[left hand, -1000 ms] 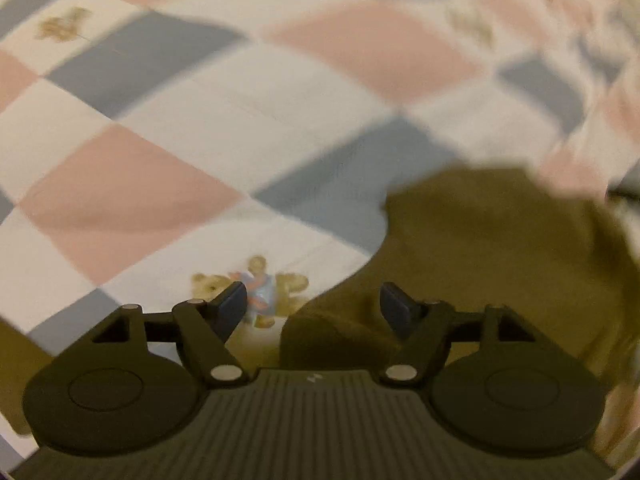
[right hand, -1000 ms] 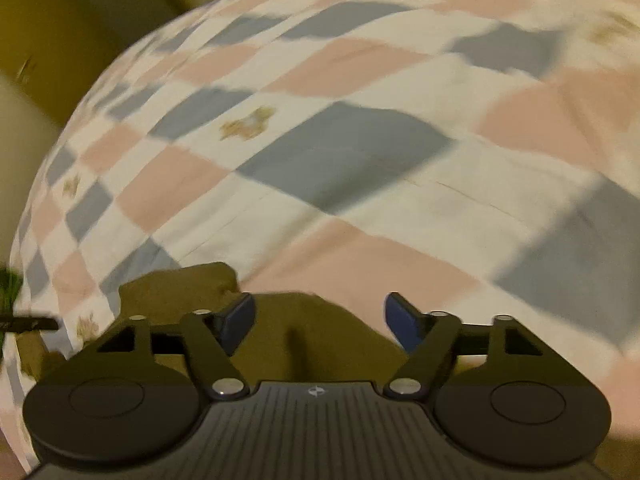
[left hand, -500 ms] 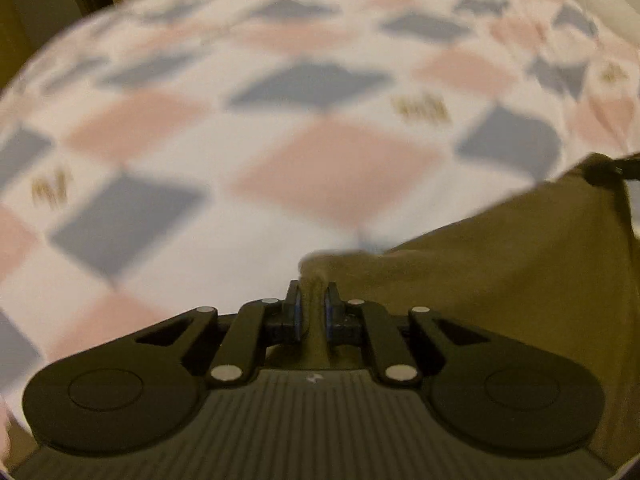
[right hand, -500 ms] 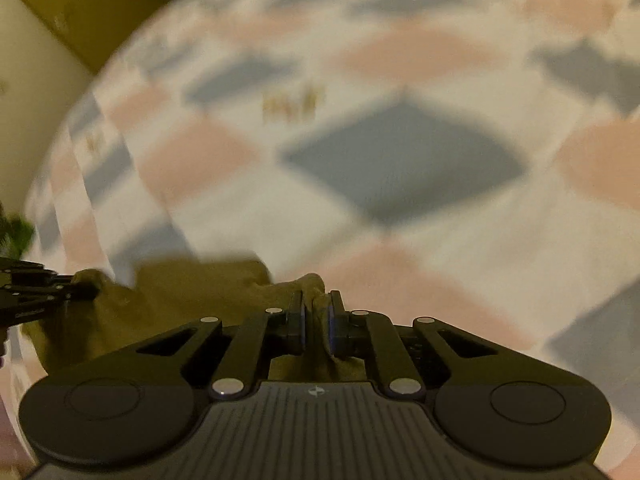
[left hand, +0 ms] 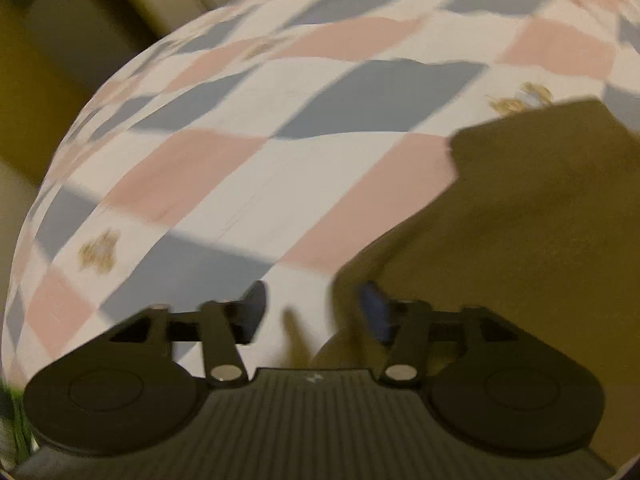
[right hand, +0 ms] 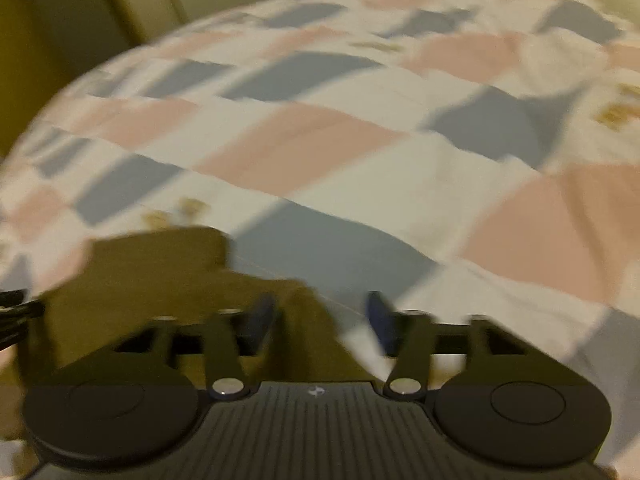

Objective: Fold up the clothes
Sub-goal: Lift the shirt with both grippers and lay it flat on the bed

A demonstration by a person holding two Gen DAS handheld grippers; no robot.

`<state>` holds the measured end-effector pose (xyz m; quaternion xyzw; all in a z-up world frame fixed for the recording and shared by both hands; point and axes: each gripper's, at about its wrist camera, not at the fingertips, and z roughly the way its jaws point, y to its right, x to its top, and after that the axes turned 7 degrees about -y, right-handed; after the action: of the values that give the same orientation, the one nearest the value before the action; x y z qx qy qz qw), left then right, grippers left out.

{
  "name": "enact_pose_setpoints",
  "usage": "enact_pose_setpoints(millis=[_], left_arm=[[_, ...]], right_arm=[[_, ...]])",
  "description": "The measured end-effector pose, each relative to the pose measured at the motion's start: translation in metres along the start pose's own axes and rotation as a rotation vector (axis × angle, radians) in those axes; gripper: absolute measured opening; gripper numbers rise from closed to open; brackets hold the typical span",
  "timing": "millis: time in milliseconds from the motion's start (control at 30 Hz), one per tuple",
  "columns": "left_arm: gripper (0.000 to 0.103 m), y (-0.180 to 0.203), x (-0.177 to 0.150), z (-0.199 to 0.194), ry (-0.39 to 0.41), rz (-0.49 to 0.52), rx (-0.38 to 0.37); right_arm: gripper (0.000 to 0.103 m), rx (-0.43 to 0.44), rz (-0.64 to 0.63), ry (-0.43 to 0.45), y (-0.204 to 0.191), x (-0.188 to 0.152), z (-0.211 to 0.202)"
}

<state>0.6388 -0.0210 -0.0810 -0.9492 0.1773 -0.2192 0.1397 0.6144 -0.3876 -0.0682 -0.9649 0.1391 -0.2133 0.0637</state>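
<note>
Checkered bedspread (left hand: 280, 184) in pink, grey and white is carrying an olive garment (left hand: 520, 248).
I am releasing a fold: left gripper (left hand: 312, 312) and right gripper (right hand: 320, 316) have just been opening and are standing partly open, gripping nothing. Cloth is lying partly between each pair of jaws, unpinched. It looks soft, plain and blurred. Next, I judge, I need a fresh edge to pinch.

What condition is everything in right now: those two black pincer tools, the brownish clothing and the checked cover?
Left hand-held gripper: open, jaws just been opening; garment edge lies between them, unpinched.
Right hand-held gripper: open, jaws just been opening; garment edge between them, released.
Olive garment: lying on the bedsheet, partly folded, held by nothing.
Checked bedsheet: spread out, slightly wrinkled.
</note>
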Motion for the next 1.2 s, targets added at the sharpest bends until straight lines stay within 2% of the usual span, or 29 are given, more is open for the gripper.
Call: enact_pose_setpoints(millis=[33, 67, 133, 200, 267, 433, 533, 600, 667, 700, 733, 767, 800, 867, 933, 967, 1000, 1067, 1100, 1133, 1200], left_arm=[[0.053, -0.013, -0.013, -0.009, -0.009, -0.048, -0.013], [0.053, -0.026, -0.026, -0.019, -0.019, -0.097, -0.026], [0.052, -0.050, -0.058, -0.037, -0.053, -0.179, -0.067], [0.048, -0.066, -0.107, -0.057, -0.123, -0.236, -0.135], [0.048, -0.071, -0.159, -0.076, -0.214, -0.271, -0.216], [0.048, -0.057, -0.294, -0.116, -0.455, -0.373, -0.394], [0.057, -0.041, -0.342, -0.122, -0.525, -0.416, -0.442], [0.054, -0.030, -0.352, -0.118, -0.537, -0.394, -0.414], [0.023, -0.020, -0.351, -0.119, -0.512, -0.350, -0.379], [0.001, -0.015, -0.348, -0.124, -0.506, -0.325, -0.380], [0.001, -0.012, -0.346, -0.129, -0.498, -0.301, -0.381], [0.001, -0.011, -0.346, -0.138, -0.475, -0.280, -0.376], [0.001, -0.010, -0.347, -0.147, -0.454, -0.260, -0.372], [0.002, -0.013, -0.356, -0.158, -0.454, -0.263, -0.353], [0.008, -0.009, -0.366, -0.152, -0.506, -0.250, -0.255], [0.010, -0.005, -0.369, -0.144, -0.557, -0.236, -0.197], [0.013, -0.003, -0.366, -0.145, -0.567, -0.231, -0.179], [0.014, 0.000, -0.361, -0.147, -0.583, -0.221, -0.146], [0.017, -0.003, -0.354, -0.156, -0.566, -0.230, -0.142], [0.021, -0.008, -0.347, -0.165, -0.551, -0.248, -0.138], [0.021, -0.019, -0.333, -0.183, -0.508, -0.300, -0.151]], right_arm=[[0.077, 0.001, 0.032, 0.010, 0.007, -0.008, -0.006], [0.078, 0.032, 0.075, 0.016, 0.019, -0.019, -0.018], [0.078, 0.095, 0.163, 0.027, 0.042, -0.042, -0.042], [0.078, 0.158, 0.235, 0.003, 0.065, -0.072, -0.064], [0.078, 0.211, 0.294, -0.061, 0.085, -0.115, -0.086], [0.078, 0.245, 0.397, -0.275, 0.115, -0.246, -0.129], [0.078, 0.274, 0.487, -0.387, 0.124, -0.314, -0.139], [0.078, 0.305, 0.516, -0.427, 0.121, -0.341, -0.136], [0.080, 0.308, 0.496, -0.439, 0.111, -0.353, -0.130], [0.075, 0.306, 0.478, -0.441, 0.105, -0.356, -0.128], [0.048, 0.290, 0.459, -0.445, 0.100, -0.358, -0.125], [0.028, 0.269, 0.443, -0.451, 0.097, -0.357, -0.126], [0.002, 0.267, 0.432, -0.459, 0.096, -0.355, -0.128], [0.003, 0.258, 0.385, -0.447, 0.092, -0.351, -0.141], [0.002, 0.254, 0.348, -0.435, 0.091, -0.349, -0.156], [0.002, 0.249, 0.340, -0.438, 0.092, -0.350, -0.158], [0.003, 0.229, 0.330, -0.445, 0.093, -0.351, -0.157], [0.027, 0.198, 0.326, -0.494, 0.093, -0.353, -0.146], [0.038, 0.193, 0.330, -0.512, 0.095, -0.352, -0.144], [0.050, 0.205, 0.342, -0.495, 0.099, -0.348, -0.148], [0.060, 0.251, 0.395, -0.406, 0.113, -0.338, -0.166]])
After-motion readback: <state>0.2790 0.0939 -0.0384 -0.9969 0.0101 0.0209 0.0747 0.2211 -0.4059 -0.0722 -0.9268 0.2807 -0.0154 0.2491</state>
